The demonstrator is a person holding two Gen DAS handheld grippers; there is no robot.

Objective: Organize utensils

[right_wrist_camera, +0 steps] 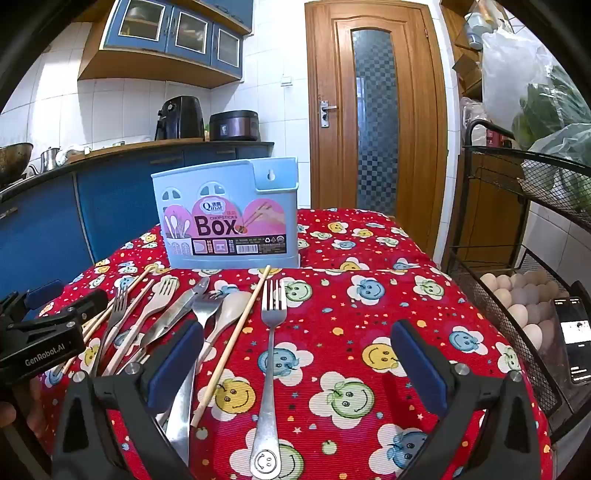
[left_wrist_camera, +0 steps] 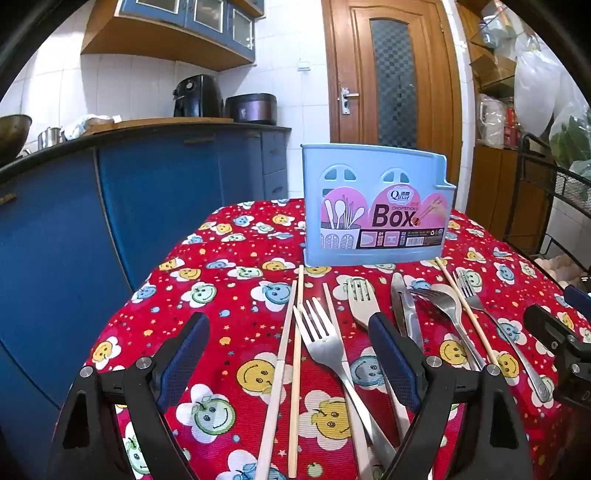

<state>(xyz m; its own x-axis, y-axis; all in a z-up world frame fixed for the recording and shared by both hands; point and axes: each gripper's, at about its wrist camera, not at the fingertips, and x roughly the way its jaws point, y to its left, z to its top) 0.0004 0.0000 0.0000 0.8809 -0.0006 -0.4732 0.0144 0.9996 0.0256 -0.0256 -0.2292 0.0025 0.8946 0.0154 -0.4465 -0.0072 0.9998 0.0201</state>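
both grippers, left gripper (left_wrist_camera: 288, 354) & right gripper (right_wrist_camera: 295, 354), gape wide w/ nothing held over utensils at frame bottom; blue chopsticks box (right_wrist_camera: 225, 218) upper center; likely best to pinch smiley-handled fork (right_wrist_camera: 271, 354) mid-handle.

Setting: a home kitchen. Evidence in the left wrist view: blue base cabinets (left_wrist_camera: 159, 192) under a dark countertop at left; a black air fryer (left_wrist_camera: 195, 96) and a rice cooker (left_wrist_camera: 253, 108) at upper centre; glass-fronted wall cabinets (left_wrist_camera: 207, 18) at top left; white wall tiles (left_wrist_camera: 122, 85). Evidence in the right wrist view: a wooden door (right_wrist_camera: 373, 110) at centre; a wire rack holding eggs (right_wrist_camera: 524, 295) at right.
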